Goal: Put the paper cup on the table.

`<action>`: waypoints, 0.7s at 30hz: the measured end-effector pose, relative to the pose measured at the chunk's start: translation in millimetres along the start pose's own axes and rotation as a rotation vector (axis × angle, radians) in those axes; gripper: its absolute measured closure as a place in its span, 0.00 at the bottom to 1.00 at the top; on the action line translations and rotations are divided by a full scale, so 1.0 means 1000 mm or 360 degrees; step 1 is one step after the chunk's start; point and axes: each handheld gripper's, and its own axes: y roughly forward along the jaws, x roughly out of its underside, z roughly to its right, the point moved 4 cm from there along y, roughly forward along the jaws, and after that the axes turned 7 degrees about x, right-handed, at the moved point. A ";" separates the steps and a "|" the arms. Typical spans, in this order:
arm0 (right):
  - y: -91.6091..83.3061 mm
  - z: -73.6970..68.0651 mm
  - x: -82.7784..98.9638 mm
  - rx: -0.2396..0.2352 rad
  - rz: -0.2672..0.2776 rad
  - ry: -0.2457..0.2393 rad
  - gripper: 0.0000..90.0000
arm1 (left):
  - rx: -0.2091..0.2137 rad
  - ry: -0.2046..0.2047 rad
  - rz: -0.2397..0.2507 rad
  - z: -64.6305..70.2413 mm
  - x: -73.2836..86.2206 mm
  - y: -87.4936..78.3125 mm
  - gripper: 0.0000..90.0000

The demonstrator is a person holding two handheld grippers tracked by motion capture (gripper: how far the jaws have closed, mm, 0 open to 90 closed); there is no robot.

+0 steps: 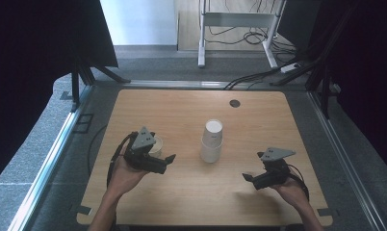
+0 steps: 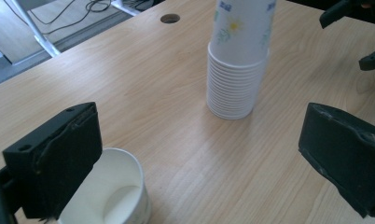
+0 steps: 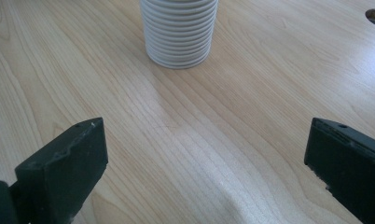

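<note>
Inverted cup stack (image 1: 212,141), single cup (image 1: 156,144) beside left gripper (image 1: 167,162), apparently untouched

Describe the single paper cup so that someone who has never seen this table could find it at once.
Start at the wooden table and find the tall stack of paper cups near its middle. The single paper cup stands to the left of that stack, beside the left gripper. It stands alone, mouth up and empty; the stack is inverted.

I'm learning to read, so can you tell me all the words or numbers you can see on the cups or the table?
Cup stack: blue marks near the top cup's rim, too blurred to read, next to a printed flower.
Single cup: no text shows.
Table: no text.
Left gripper and right gripper: no readable label.
</note>
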 end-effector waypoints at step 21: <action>0.004 -0.012 0.013 -0.0004 -0.0068 -0.0007 0.00 | 0.0095 -0.0042 0.0065 0.033 0.049 0.037 0.00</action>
